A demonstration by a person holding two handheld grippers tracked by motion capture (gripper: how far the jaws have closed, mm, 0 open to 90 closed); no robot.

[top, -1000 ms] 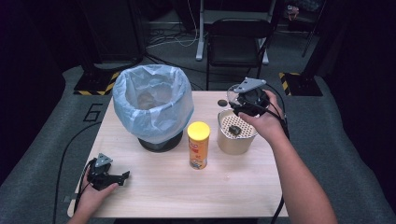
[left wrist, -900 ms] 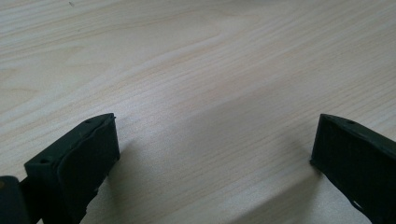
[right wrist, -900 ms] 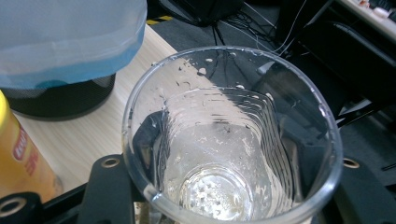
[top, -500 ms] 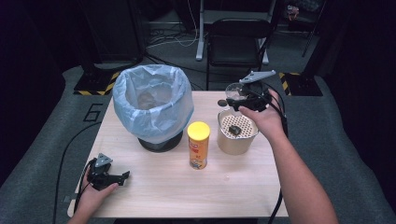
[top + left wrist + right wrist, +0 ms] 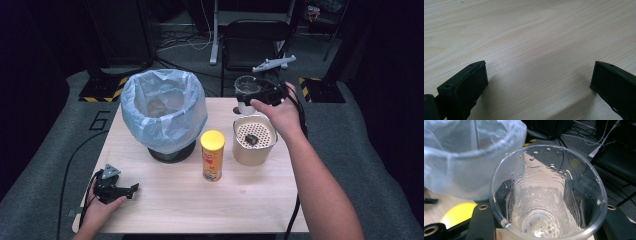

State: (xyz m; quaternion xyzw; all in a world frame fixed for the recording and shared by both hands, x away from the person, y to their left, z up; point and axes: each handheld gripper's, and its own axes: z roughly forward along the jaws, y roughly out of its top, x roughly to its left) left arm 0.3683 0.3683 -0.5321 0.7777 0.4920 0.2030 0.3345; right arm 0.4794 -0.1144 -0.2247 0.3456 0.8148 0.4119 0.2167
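Observation:
My right gripper [image 5: 250, 97] is shut on a clear plastic cup [image 5: 246, 86] and holds it in the air above the table's far edge, just behind a beige container with a perforated top [image 5: 254, 145]. The right gripper view looks into the cup [image 5: 546, 195]; its inner wall is wet and speckled with residue. A small dark lump [image 5: 250, 138] lies on the perforated top. At the near left corner my left gripper [image 5: 120, 191] rests on the table, and in its own view its jaws [image 5: 539, 82] stand open over bare wood.
A black bin lined with a pale blue bag [image 5: 162, 107] stands at the back left of the wooden table [image 5: 175, 205]. A yellow can [image 5: 212, 155] stands upright between bin and container. A black chair [image 5: 255, 40] sits behind the table.
My right hand has lifted the cup up and slightly back from just over the perforated container. The left hand has stayed put.

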